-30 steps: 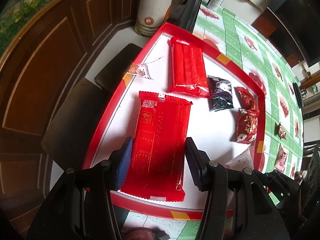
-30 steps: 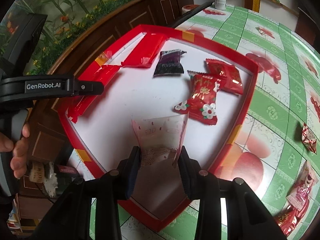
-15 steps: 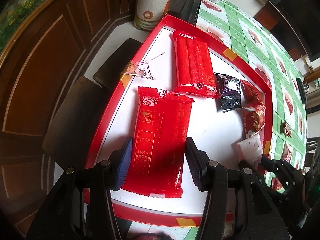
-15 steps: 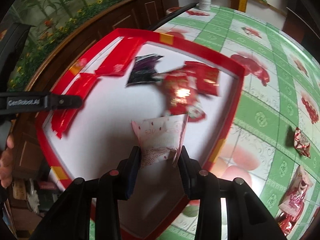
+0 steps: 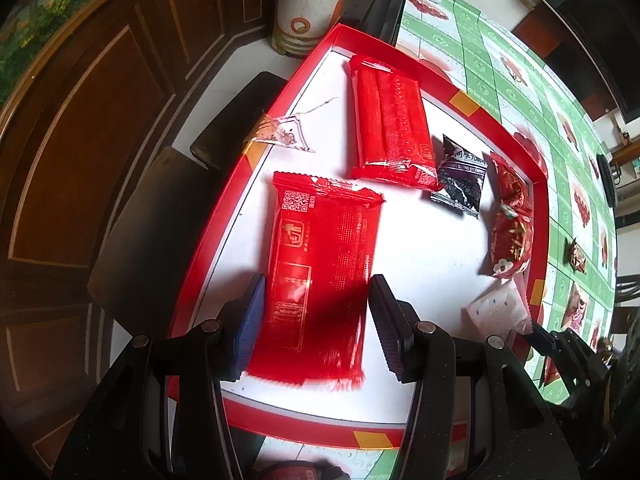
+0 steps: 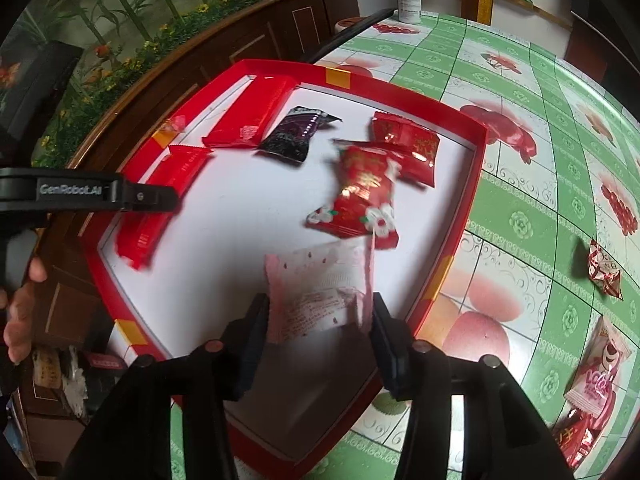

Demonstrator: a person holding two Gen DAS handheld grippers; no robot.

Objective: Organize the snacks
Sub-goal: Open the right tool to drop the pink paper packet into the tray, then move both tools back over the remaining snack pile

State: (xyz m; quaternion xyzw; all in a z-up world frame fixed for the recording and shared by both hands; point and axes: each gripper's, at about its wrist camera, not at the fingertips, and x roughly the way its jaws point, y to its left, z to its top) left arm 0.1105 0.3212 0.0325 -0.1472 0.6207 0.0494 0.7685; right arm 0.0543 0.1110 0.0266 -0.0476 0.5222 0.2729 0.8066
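Observation:
A white tray with a red rim lies on the green tablecloth. My left gripper points down into it, pads against the long edges of a large red packet that lies lengthwise between them. My right gripper hovers over the tray's near corner. Its jaws are opening, and a pink-white packet still spans from pad to pad, blurred, with its right edge curled up. The same pink-white packet shows low in the tray's corner in the left wrist view.
In the tray lie a second red packet, a black sachet, two small red flowered packets and a clear wrapper. Loose sweets and a pink packet lie on the cloth to the right. A hand holds the left tool.
The right jaws have spread wider, and the pink-white packet has unfolded from a tight curl to a flatter sheet. The left gripper and its red packet look unchanged.

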